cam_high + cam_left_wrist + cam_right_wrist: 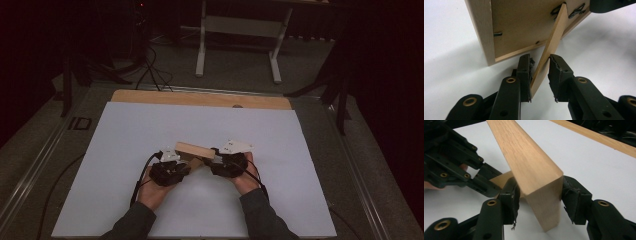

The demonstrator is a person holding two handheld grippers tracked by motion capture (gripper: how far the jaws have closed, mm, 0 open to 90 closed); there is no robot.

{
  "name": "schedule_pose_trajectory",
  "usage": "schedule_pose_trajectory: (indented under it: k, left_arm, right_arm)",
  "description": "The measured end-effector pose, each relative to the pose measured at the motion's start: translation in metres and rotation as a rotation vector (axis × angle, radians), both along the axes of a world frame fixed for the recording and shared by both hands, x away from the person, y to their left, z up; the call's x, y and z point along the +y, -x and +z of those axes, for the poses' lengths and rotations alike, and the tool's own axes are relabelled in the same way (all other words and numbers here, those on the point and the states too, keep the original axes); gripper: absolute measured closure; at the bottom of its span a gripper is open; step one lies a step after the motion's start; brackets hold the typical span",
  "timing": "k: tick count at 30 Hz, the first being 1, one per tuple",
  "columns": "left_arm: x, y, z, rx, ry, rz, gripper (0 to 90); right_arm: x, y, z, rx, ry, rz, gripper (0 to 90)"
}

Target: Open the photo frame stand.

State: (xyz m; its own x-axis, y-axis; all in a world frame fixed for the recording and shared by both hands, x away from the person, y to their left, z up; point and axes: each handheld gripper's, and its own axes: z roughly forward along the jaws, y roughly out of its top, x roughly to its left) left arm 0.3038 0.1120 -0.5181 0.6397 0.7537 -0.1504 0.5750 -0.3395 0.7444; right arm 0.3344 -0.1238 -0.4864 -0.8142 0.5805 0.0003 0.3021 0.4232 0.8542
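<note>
Picture frame (534, 170) | light wood | hinged back stand (549, 52) folded out

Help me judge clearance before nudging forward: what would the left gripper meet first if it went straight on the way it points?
Probably the left gripper would meet the back panel of the wooden picture frame. The frame's thin stand leg already lies between its jaws and runs up to that panel; depth is hard to judge.

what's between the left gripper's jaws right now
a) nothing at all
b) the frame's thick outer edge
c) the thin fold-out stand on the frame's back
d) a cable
c: in the left gripper view the thin stand that hangs off the back of the wooden picture frame runs down between the pads of the left gripper, while the right gripper clamps the frame's thick edge.
</note>
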Motion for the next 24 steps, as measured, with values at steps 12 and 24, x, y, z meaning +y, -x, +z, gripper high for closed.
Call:
schedule_pose_trajectory:
  k: [12, 24]
  left_arm:
    - [0.0016, 0.0017, -0.0032, 0.023, 0.014, -0.004, 70.4]
    - [0.0040, 0.0025, -0.0029, 0.022, 0.023, 0.004, 68.7]
  right_arm:
    - [0.0018, 0.0033, -0.0026, 0.021, 0.011, 0.034, 45.5]
    - [0.0033, 0.0037, -0.0048, 0.039, 0.010, 0.038, 42.3]
